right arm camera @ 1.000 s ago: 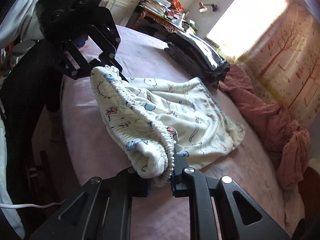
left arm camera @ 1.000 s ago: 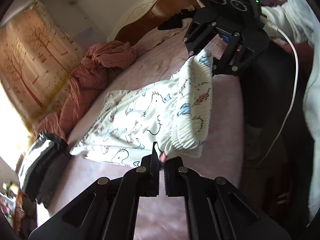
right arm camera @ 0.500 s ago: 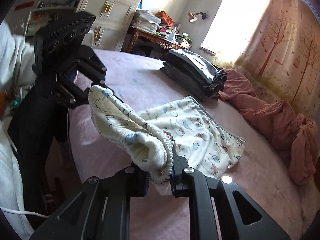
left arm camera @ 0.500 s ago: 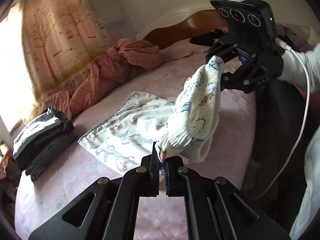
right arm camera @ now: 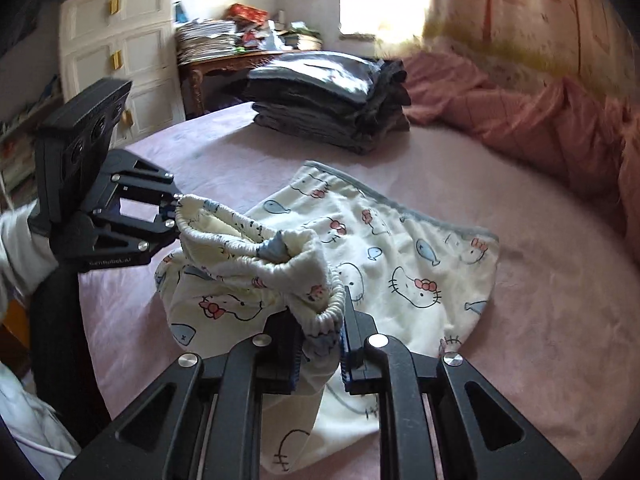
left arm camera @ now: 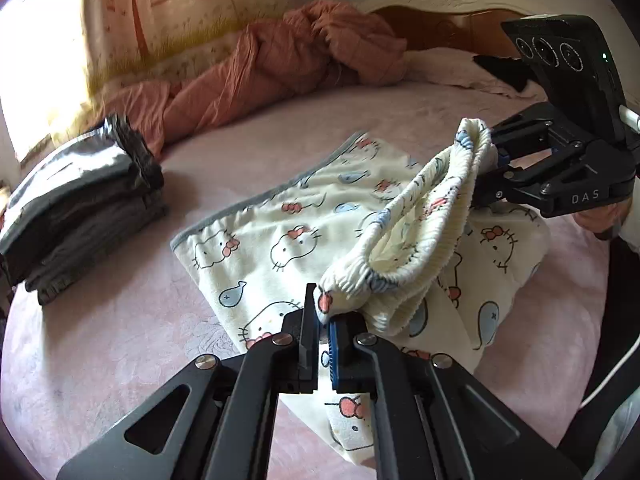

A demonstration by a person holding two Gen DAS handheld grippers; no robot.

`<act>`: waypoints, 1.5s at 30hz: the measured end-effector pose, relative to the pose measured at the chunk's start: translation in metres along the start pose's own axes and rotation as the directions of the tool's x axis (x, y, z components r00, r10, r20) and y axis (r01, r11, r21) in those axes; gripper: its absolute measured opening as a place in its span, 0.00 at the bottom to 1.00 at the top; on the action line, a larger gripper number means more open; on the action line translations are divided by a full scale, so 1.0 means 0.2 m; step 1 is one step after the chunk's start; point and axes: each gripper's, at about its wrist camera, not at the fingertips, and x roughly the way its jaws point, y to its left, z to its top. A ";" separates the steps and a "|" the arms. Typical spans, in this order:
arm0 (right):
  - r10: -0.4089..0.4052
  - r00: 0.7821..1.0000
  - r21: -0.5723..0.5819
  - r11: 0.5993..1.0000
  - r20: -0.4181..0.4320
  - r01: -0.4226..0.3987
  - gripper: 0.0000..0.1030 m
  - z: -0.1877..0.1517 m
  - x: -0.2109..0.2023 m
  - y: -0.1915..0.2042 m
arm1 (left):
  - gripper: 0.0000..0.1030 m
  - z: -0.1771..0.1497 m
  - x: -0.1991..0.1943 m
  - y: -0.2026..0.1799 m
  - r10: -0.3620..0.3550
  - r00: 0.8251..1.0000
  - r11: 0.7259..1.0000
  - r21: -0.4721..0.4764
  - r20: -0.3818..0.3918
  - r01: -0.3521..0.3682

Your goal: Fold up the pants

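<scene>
Cream cartoon-print pants (left arm camera: 280, 240) lie on the pink bed, hem end flat toward the far side. My left gripper (left arm camera: 322, 320) is shut on one end of the ribbed elastic waistband (left arm camera: 424, 216) and holds it lifted. My right gripper (right arm camera: 320, 320) is shut on the other end of the waistband (right arm camera: 256, 248). The waistband hangs slack between the two grippers above the legs of the pants (right arm camera: 416, 264). Each gripper shows in the other's view: the right one (left arm camera: 492, 168) and the left one (right arm camera: 172, 216).
A stack of folded dark clothes (left arm camera: 76, 200) sits on the bed beyond the pants, also in the right wrist view (right arm camera: 332, 100). A bunched pink duvet (left arm camera: 280, 56) lies along the far side. A cluttered desk (right arm camera: 248, 44) and white cabinet (right arm camera: 120, 48) stand past the bed.
Both grippers have carried the waistband forward over the legs toward the hem end. The pants now fold over themselves and the flat part looks shorter.
</scene>
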 end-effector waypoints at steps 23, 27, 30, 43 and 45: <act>-0.080 0.997 0.281 0.957 0.023 0.070 0.39 -0.21 -0.14 -0.19 | 0.44 -0.20 -0.19 0.13 -0.049 0.998 0.971 -0.233 0.033 0.055; -0.096 0.994 0.249 0.965 0.042 0.083 0.35 -0.33 -0.22 -0.07 | 0.22 -0.31 -0.19 -0.03 -0.076 0.997 0.982 -0.173 -0.020 0.071; -0.110 0.993 0.188 0.977 0.041 0.100 0.35 -0.39 -0.23 0.03 | 0.22 -0.33 -0.18 -0.09 -0.044 0.999 0.989 -0.142 -0.023 0.041; -0.265 0.964 0.105 0.959 0.020 0.262 0.03 -0.43 -0.12 0.13 | 0.03 -0.35 -0.20 -0.09 0.070 0.997 0.990 -0.124 0.019 -0.067; -0.330 0.943 0.098 0.941 0.042 0.325 0.02 -0.43 -0.16 0.14 | 0.03 -0.35 -0.23 -0.07 0.121 0.992 0.985 -0.130 0.038 -0.115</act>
